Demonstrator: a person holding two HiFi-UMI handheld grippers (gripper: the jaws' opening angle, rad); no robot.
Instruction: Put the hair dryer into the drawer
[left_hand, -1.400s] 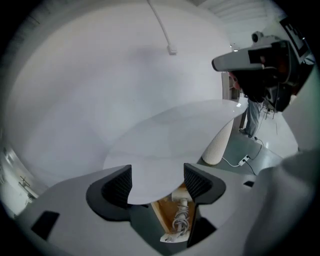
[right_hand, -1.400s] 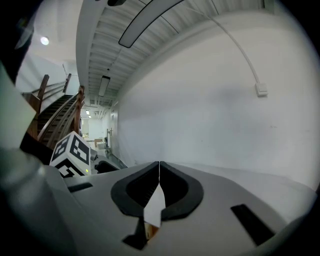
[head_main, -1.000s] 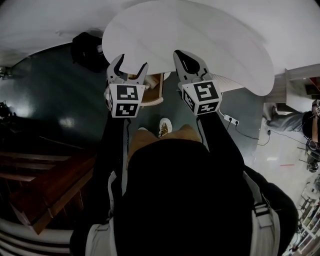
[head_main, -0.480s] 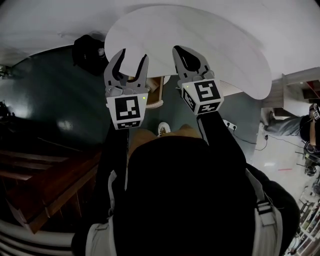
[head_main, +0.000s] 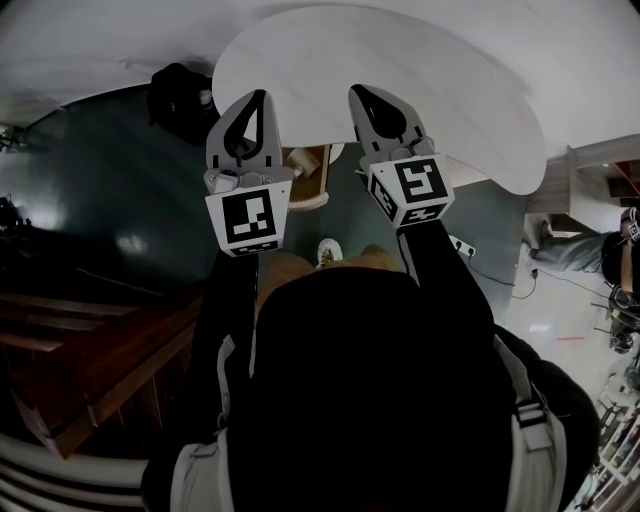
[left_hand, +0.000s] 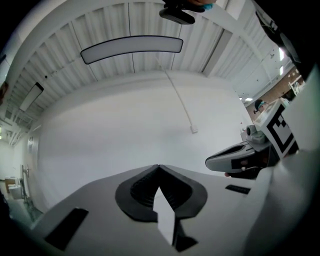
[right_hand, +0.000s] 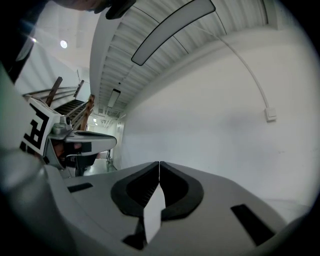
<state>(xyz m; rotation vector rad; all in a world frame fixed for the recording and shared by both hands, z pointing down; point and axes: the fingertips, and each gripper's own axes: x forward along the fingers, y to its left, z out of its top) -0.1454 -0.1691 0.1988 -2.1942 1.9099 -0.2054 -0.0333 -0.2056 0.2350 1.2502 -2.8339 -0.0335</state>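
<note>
— How do the jaws stand?

— The left gripper (head_main: 256, 98) has just been closing its jaws. They meet at the tips with nothing between them. The right gripper (head_main: 362, 95) has its jaws together as well, and nothing is in them. Both are held up side by side and point level, over the near edge of the bench (head_main: 440, 70).

— And the bench?

— It has a white top with a rounded outline. A wooden stool (head_main: 308, 178) stands partly under its near edge and shows between the two grippers in the head view.

— What of the room?

— The floor (head_main: 110, 200) is dark and glossy. Wooden stairs (head_main: 90, 350) are at the left, and a black bundle (head_main: 182, 92) lies beside the bench's left end. A white power strip (head_main: 462, 242) lies at the right. Ahead of the grippers rises a plain white wall (left_hand: 115, 135). A thin cable (left_hand: 179, 102) runs down it to a small box (left_hand: 194, 130), and a long lamp (left_hand: 131, 47) hangs on the ribbed ceiling (left_hand: 60, 60).

— Where is the hair dryer?

— None of the three views shows it, nor the drawer.
</note>
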